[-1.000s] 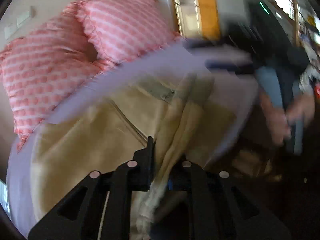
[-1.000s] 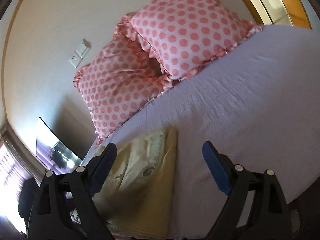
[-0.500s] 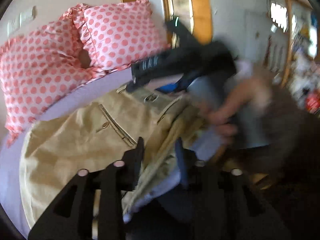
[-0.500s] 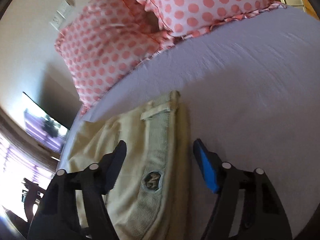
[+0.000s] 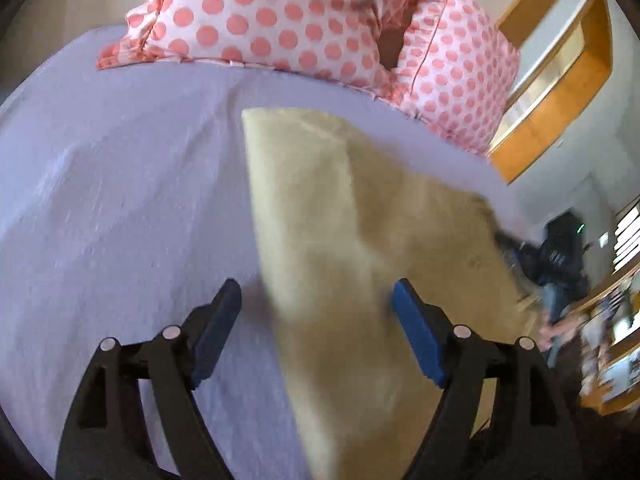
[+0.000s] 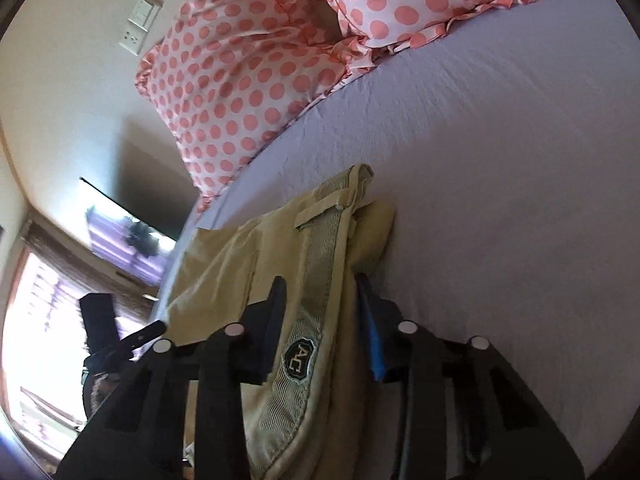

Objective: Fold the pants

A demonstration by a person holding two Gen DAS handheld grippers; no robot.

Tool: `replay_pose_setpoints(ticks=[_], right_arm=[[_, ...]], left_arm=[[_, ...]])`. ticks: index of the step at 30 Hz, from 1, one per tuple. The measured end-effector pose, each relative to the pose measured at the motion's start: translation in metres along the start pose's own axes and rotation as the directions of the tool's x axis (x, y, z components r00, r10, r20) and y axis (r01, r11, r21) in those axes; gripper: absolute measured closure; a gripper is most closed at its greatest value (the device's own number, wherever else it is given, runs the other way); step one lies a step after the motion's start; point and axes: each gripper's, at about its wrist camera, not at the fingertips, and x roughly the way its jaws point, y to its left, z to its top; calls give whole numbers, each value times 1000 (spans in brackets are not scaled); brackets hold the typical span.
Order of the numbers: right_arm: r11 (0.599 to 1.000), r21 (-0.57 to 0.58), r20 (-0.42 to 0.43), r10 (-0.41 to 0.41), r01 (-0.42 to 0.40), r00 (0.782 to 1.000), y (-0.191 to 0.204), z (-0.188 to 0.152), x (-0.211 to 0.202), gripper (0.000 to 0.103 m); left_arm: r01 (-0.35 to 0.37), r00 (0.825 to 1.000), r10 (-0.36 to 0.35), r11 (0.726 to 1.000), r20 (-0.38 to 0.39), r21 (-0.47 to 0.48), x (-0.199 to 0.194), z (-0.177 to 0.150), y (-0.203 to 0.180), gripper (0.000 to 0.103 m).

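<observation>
The khaki pants point(image 5: 360, 248) lie folded on the bed, a flat tan slab running ahead of my left hand-held gripper point(image 5: 316, 300), whose blue-padded fingers point(image 5: 416, 340) stand wide apart with nothing between them, the cloth's near left edge passing under the gap. My right hand-held gripper point(image 6: 320, 320) is at the waistband point(image 6: 316, 280) end: its fingers are drawn narrow around the ribbed band, with the dark badge point(image 6: 298, 358) sitting between them, though I cannot tell whether the pads actually pinch the cloth. A belt loop point(image 6: 324, 210) shows on the band further ahead. Under it all is the lavender bedsheet point(image 5: 120, 200), lightly creased and stretching away on both sides of the pants. Beyond the pants, at the head of the bed, two pink polka-dot pillows point(image 5: 320, 20) with frilled edges lean together. In the right wrist view a cream wall with a switch and socket plate point(image 6: 140, 24) rises behind the pillows, and a bright window point(image 6: 32, 320) glows far to the left. In the left wrist view wooden trim point(image 5: 560, 80) stands to the right, past the bed's edge.
</observation>
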Motion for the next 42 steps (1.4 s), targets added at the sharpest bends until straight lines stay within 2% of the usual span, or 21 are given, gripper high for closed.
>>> replay_pose_setpoints(ticks=[1,3,5,6,8,9,10,14,18,22,24,26,27,29,31,32,34,36,38,41,42], right_arm=[[1000,8,-5,20,-20,1000,-2,1,1,71],[999,23,-20,42,-42,999,-5,5,5,81],[991,77,-49,118,-114,992,-13,8,9,89],[978,130,-69,172,-162,983,-20,10,11,90],[954,203,-90,242,-220,966,-29,12,14,91],[951,209,-96,252,-228,963,-29,13,14,91],[955,200,-100,242,-219,965,-27,12,14,92],[956,182,-88,247,-229,965,-13,23,11,93],[973,102,-57,215,-209,975,12,61,13,93],[989,56,0,140,-140,990,23,116,33,94],[995,61,5,82,-82,997,17,131,47,94],[996,78,-29,-33,35,999,3,137,69,93],[993,72,-56,-89,93,995,-2,136,76,90],[984,54,-72,-164,168,984,-5,133,73,78],[977,-5,19,-213,213,977,7,130,47,75],[979,-24,54,-200,201,978,13,128,37,61],[992,-32,74,-123,126,990,26,126,26,43],[997,-32,21,-67,68,998,32,123,35,42],[998,3,-64,-60,60,996,30,119,57,38],[991,70,-93,-104,111,990,19,117,78,37],[991,75,-79,-101,107,992,17,118,77,37]], left_arm=[[83,996,-83,996,-20,-22,5,4,1,27],[133,991,-134,990,-28,-55,11,6,2,27],[185,981,-188,980,-35,-69,17,11,3,28],[211,976,-215,973,-40,-94,19,13,6,33],[237,967,-248,958,-56,-160,29,17,16,52],[227,968,-242,957,-69,-182,32,15,19,77],[220,967,-241,954,-80,-202,36,15,22,85],[183,979,-192,973,-60,-140,26,27,8,91],[101,994,-102,994,-23,-43,23,66,-13,95],[-43,999,43,999,21,25,47,114,-23,95],[-147,989,146,989,27,33,73,133,-18,93],[-231,973,231,973,-22,13,101,139,-6,87],[-242,969,242,970,-43,8,109,138,-3,80],[-257,966,258,966,-12,26,100,135,-4,74],[-300,954,298,953,40,44,80,130,-7,74],[-300,952,295,953,87,49,64,126,-10,74],[-257,958,247,965,147,56,41,119,-21,62],[-155,977,140,985,161,81,33,111,-35,54],[-83,993,74,992,91,99,48,108,-45,51],[-116,992,117,993,-47,23,93,108,-30,54],[-117,993,117,993,4,8,92,111,-27,54]])
